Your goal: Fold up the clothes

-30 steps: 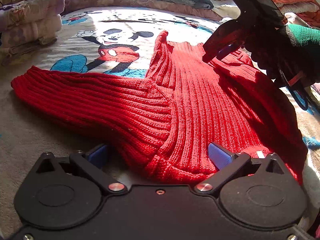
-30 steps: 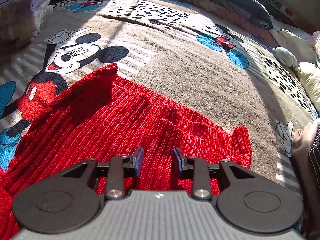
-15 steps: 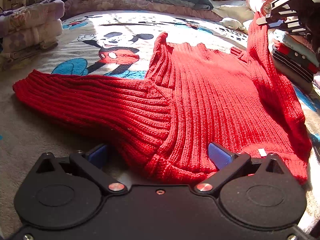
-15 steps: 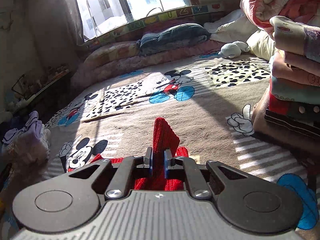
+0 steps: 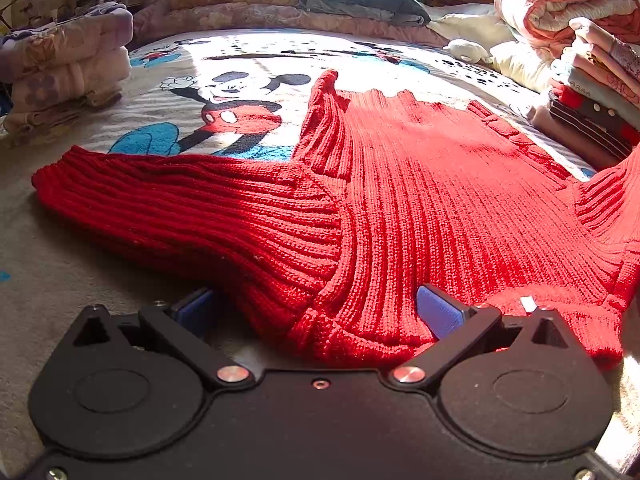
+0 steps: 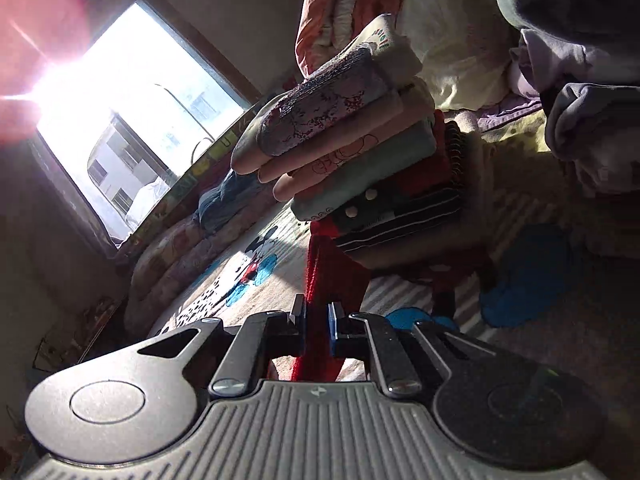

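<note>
Right hand-held gripper (image 6: pixel 317 316) is clamped on the red sweater (image 5: pixel 420 200); left hand-held gripper (image 5: pixel 320 308) is spread apart at the sweater's near edge.

My left view's right edge cuts off the red ribbed knit sweater (image 5: pixel 420 200); its raised sleeve leaves frame. Window glare (image 6: pixel 44 88) washes out my right view's upper left.
</note>
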